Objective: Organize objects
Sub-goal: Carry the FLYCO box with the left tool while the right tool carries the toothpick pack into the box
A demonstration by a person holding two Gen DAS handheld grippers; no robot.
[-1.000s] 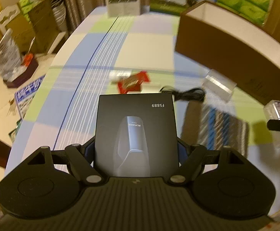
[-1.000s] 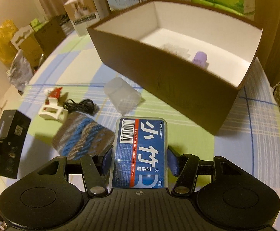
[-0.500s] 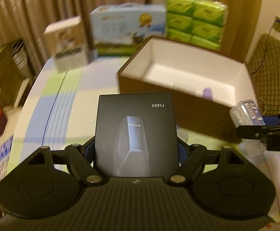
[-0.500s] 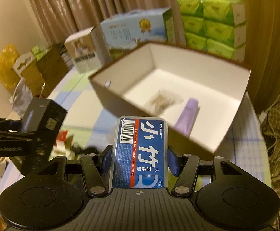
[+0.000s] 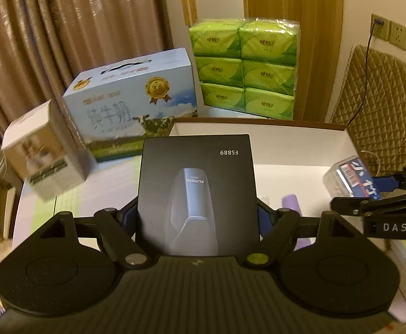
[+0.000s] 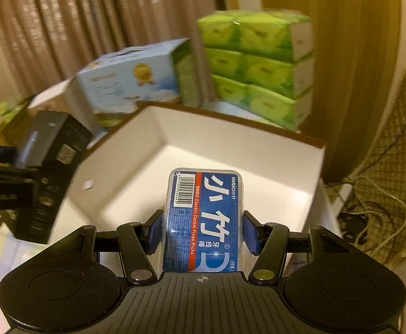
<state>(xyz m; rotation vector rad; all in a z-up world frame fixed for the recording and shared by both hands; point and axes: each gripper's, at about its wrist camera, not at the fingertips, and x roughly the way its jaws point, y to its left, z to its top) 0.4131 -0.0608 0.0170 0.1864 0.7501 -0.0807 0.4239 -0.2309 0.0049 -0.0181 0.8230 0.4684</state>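
**Both grippers loaded, poised over the box**

The left gripper (image 5: 197, 217) is clamped on the black FS889 carton (image 5: 196, 192), held upright at the near-left side of the open cardboard box (image 6: 158, 139). The right gripper (image 6: 203, 233) is clamped on the floss pick case (image 6: 204, 220), hanging above the box's white floor. 2 items in the air, and a purple tube (image 5: 290, 203) lies inside already. This reads as the drop-off step. Next call, I'd judge: lower each item toward bare floor clear of the tube, then part the jaws, keeping the 2 grippers from colliding.
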